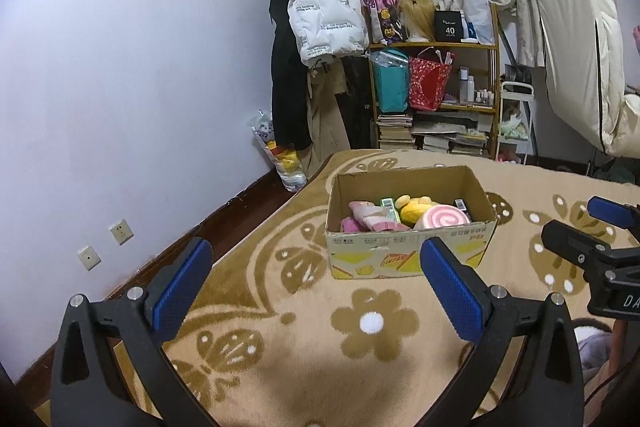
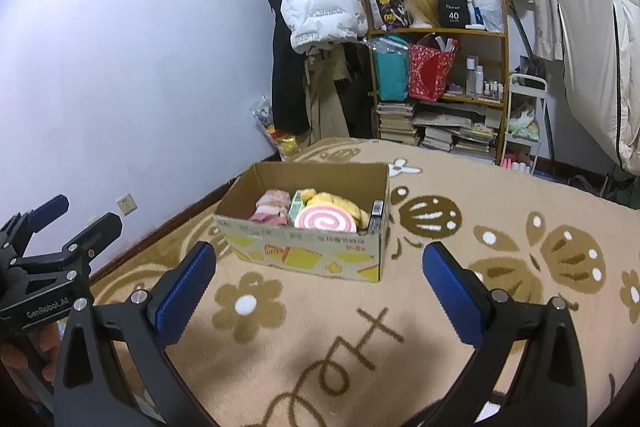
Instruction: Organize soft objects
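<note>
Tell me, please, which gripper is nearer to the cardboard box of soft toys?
Neither is clearly nearer. The left gripper sits short of the cardboard box, offset toward its left; the right gripper sits short of it, offset toward its right. Both are open and empty.

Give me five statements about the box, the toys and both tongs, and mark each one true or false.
1. The cardboard box stands open on the patterned blanket. True.
2. The left tongs are shut on a toy. False: they are open and empty.
3. The pink swirl roll plush lies inside the box. True.
4. The yellow plush lies on the blanket beside the box. False: it is in the box.
5. The right tongs are open, holding nothing. True.
</note>
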The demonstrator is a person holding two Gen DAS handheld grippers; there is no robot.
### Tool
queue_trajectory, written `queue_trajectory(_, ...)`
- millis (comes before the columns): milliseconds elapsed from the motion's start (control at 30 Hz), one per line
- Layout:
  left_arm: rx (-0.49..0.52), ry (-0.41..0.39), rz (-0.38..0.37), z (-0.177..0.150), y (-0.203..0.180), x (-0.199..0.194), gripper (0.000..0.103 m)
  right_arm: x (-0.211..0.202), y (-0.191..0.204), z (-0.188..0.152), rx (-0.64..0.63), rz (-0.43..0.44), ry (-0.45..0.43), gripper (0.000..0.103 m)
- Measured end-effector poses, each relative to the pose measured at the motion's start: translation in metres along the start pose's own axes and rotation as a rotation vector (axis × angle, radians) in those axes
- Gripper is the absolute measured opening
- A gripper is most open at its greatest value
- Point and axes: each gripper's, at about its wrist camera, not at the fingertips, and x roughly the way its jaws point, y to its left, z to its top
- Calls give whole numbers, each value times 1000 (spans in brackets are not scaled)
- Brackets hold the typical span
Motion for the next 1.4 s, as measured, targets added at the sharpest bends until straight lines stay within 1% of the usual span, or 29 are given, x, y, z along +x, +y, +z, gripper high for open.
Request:
queue_trajectory(67,3,1,-1,-1,-1,1,103,3,1,-4,-3,-3,10,103)
queue_trajectory(133,-3,3,-18,-1,-1,1,103,7,2,-8,-4,-4,21,103)
queue_trajectory(267,-2,10,-17,-5,-1,0,103,12,2,-14,5,-6,36,103)
queue_trajectory(367,7,13,-19,-8,-4,-1,103,14,6,-19,-14,-12,42,103)
queue_trajectory(467,21,11,-32,-9,-8,-2,103,14,7,-20,-16,-16,42,103)
queue_trajectory(833,52,32,-11,-11,-15,2,103,17,8,-21,-4,-24,48,103)
queue_trajectory(1133,42,51,0,-12,-12,7,103,15,5,-20,-4,-29,52,103)
queue_trajectory(1233,33,62,-12,-11,-11,10,103,15,5,-20,-4,-30,51,103)
queue_trajectory(1400,30,64,-7,-12,-10,11,103,15,5,-21,-5,-30,52,103)
